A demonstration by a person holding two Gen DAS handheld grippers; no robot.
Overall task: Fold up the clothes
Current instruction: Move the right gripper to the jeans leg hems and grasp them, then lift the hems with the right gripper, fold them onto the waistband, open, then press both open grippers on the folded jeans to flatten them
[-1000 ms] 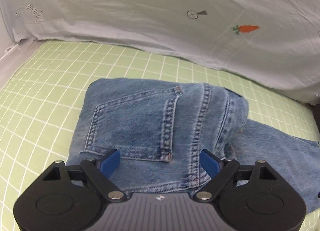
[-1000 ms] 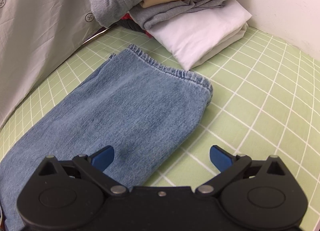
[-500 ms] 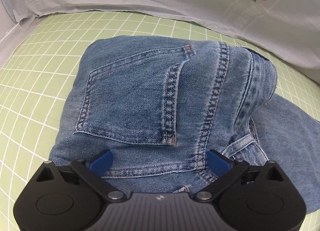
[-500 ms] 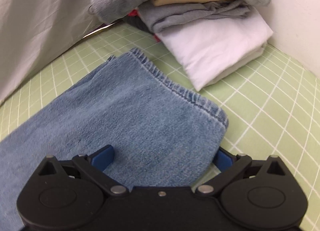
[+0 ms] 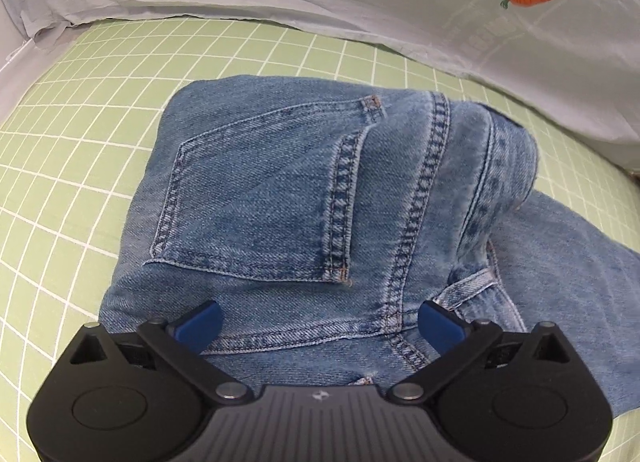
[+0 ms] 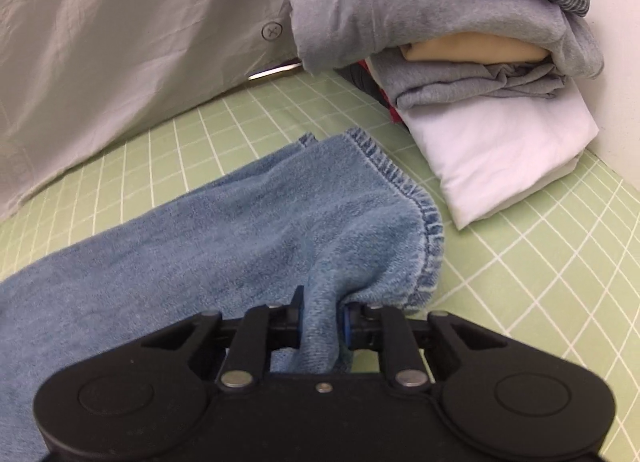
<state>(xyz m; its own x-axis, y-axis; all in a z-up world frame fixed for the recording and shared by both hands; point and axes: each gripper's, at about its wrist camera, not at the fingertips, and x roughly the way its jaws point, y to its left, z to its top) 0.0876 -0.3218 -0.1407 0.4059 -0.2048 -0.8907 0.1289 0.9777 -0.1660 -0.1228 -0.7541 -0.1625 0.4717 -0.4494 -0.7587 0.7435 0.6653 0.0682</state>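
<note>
Jeans point(image 5: 304, 198): on green checked sheet point(image 5: 80, 134), pocket side up.
Left tongs point(image 5: 320, 326): spread wide over waistband, just opened further.
Right tongs point(image 6: 323, 322): just closed, pinching leg hem point(image 6: 400, 190).

Left tool point(image 5: 320, 326) spread wide, right tool point(image 6: 322, 326) just closed, pinching cloth

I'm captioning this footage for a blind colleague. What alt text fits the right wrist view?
The right tool is pinched shut on a bunched fold of the jeans leg near its hem, over a green grid sheet. Behind it sits a stack of folded clothes beside a white wall.
</note>
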